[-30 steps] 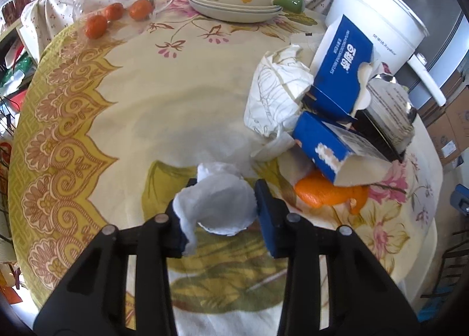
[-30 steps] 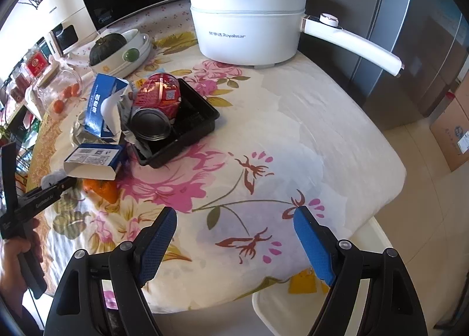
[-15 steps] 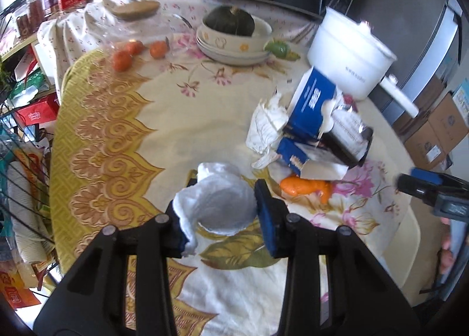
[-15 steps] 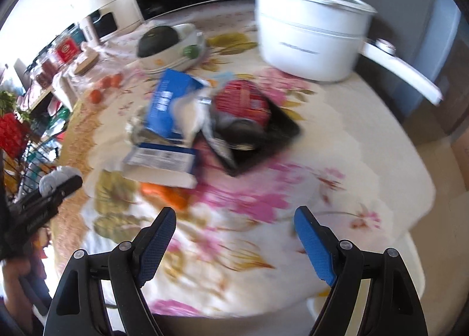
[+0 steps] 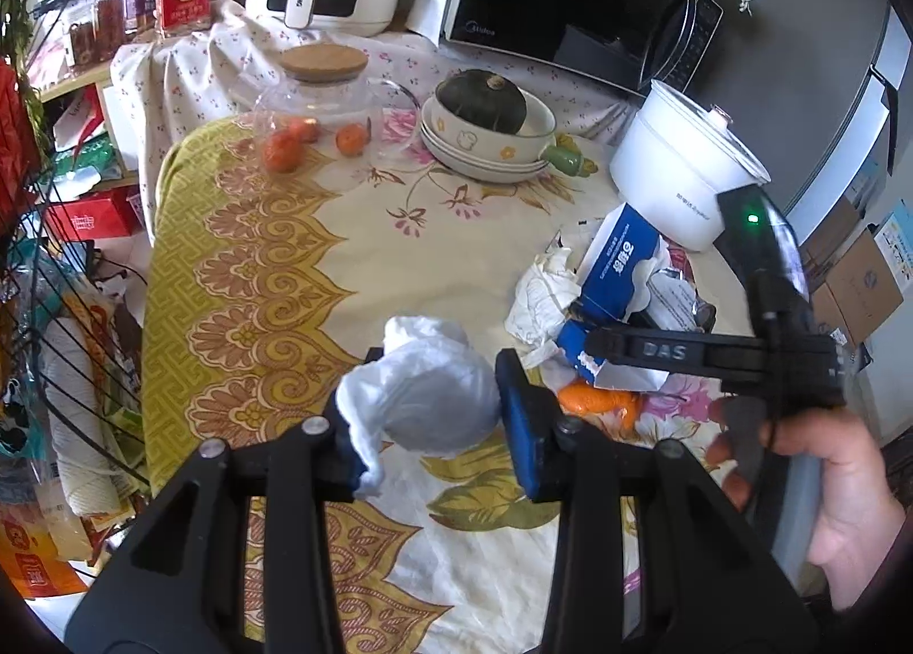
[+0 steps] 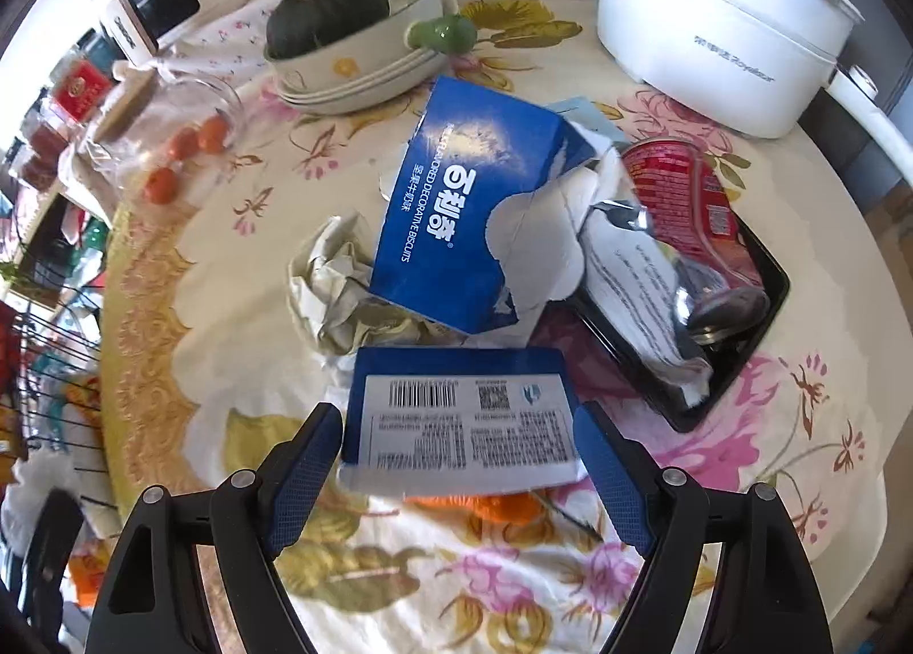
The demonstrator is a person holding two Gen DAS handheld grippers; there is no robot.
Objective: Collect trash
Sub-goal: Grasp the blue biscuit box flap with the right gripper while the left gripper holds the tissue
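Cardboard, stiff but light: the small blue box [image 6: 462, 417] lies flat directly between the spread fingers of the right gripper [image 6: 459, 471], untouched (1 long side faces each pad), so its side edges suit a firm squeeze. Softer, the crumpled white tissue [image 5: 422, 391] is pinched in the left gripper [image 5: 425, 414], above the tablecloth [image 5: 274, 277].

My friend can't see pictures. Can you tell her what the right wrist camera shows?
The open right hand-held gripper hangs over a small blue and white box on a flowery tablecloth, with the box between its fingers. Behind lie a bigger blue biscuit box, crumpled paper, a red can and a white pot.
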